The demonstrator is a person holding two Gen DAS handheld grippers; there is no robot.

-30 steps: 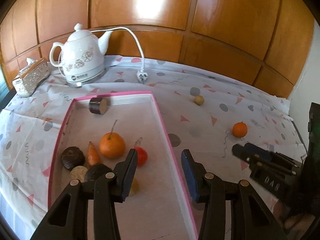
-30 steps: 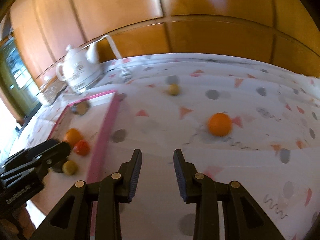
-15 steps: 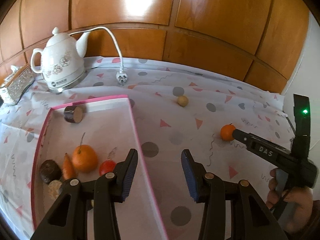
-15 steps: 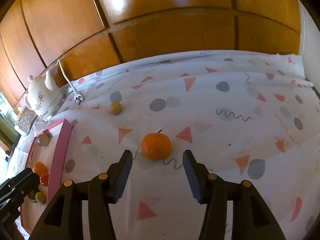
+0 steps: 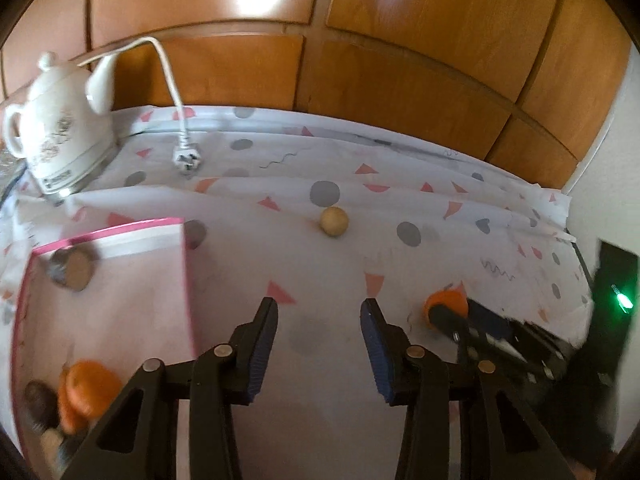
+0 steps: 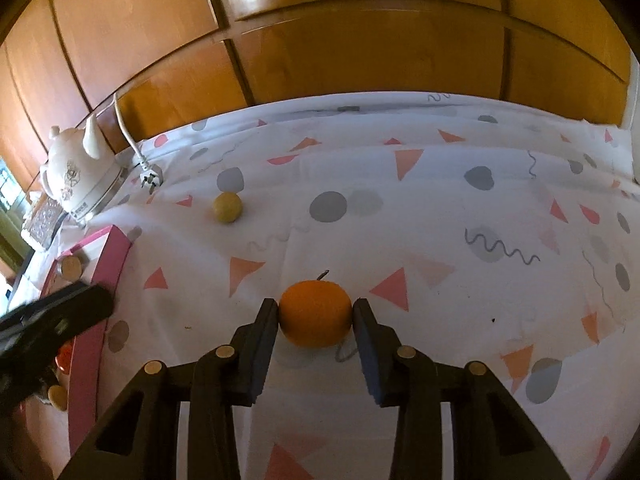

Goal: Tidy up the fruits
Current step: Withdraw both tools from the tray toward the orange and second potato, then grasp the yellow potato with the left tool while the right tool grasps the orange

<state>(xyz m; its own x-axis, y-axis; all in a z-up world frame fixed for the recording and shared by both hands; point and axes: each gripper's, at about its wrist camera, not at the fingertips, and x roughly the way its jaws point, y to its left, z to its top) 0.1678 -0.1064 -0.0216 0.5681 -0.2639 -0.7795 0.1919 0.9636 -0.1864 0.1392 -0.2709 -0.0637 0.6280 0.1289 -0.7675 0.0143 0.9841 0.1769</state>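
Note:
An orange tangerine [image 6: 314, 313] rests on the patterned tablecloth, right between the fingertips of my right gripper [image 6: 315, 314]; the jaws flank it, touching or nearly touching both sides. It also shows in the left wrist view [image 5: 444, 303], partly behind the right gripper's fingers [image 5: 452, 320]. A small yellow fruit [image 6: 227, 207] [image 5: 333, 221] lies farther back. My left gripper [image 5: 319, 320] is open and empty above the cloth, right of the pink-rimmed tray [image 5: 186, 272]. The tray holds a tangerine [image 5: 90, 390], a dark fruit [image 5: 38, 398] and a cut brown piece [image 5: 74, 267].
A white electric kettle [image 5: 60, 128] with its cord and plug [image 5: 186, 160] stands at the back left. A wooden panelled wall [image 6: 360, 40] runs behind the table. A silver box [image 6: 42, 220] sits left of the kettle.
My right gripper has moved forward until the tangerine lies between its fingertips. My left gripper has swung right, away from over the tray.

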